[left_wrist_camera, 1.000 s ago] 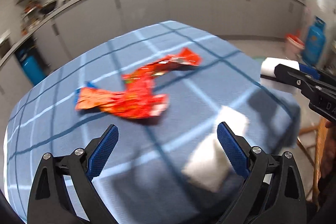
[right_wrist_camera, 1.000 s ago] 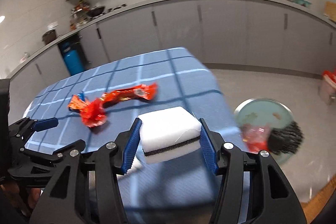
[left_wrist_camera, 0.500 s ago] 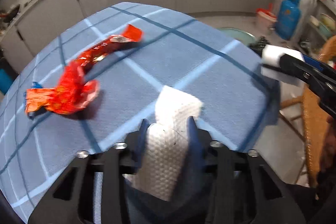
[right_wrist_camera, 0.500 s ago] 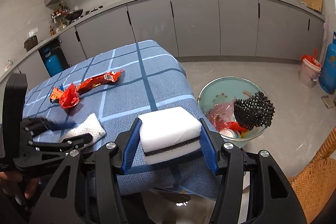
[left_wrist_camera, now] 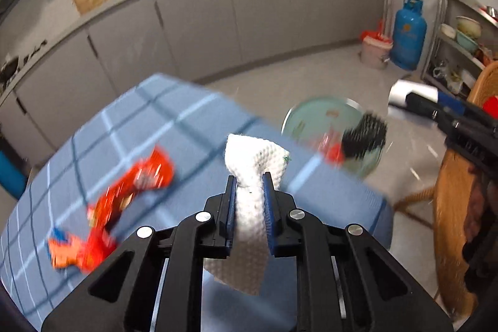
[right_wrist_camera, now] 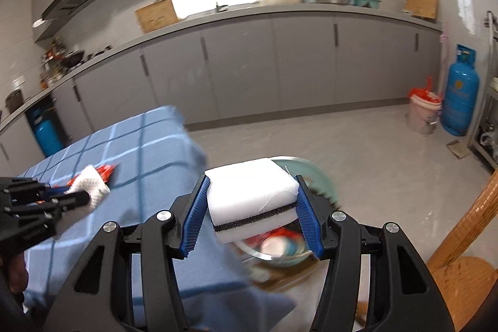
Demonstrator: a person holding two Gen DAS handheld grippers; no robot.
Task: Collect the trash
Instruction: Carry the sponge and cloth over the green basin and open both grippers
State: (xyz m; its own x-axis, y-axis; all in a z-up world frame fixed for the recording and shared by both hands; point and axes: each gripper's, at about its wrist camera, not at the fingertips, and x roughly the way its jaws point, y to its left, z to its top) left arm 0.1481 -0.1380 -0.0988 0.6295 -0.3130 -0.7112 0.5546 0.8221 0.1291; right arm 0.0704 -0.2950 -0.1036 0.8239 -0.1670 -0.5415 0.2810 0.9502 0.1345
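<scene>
The left gripper (left_wrist_camera: 249, 192) has just been closing and now clamps a crumpled white paper towel (left_wrist_camera: 253, 164), held above the blue checked cloth of the bench (left_wrist_camera: 193, 120). An orange snack wrapper (left_wrist_camera: 124, 195) lies on the bench to its left. The right gripper (right_wrist_camera: 253, 213) is clamped on a white sponge (right_wrist_camera: 249, 185) with a dark layer, over a green bin (right_wrist_camera: 317, 176) on the floor that holds trash.
</scene>
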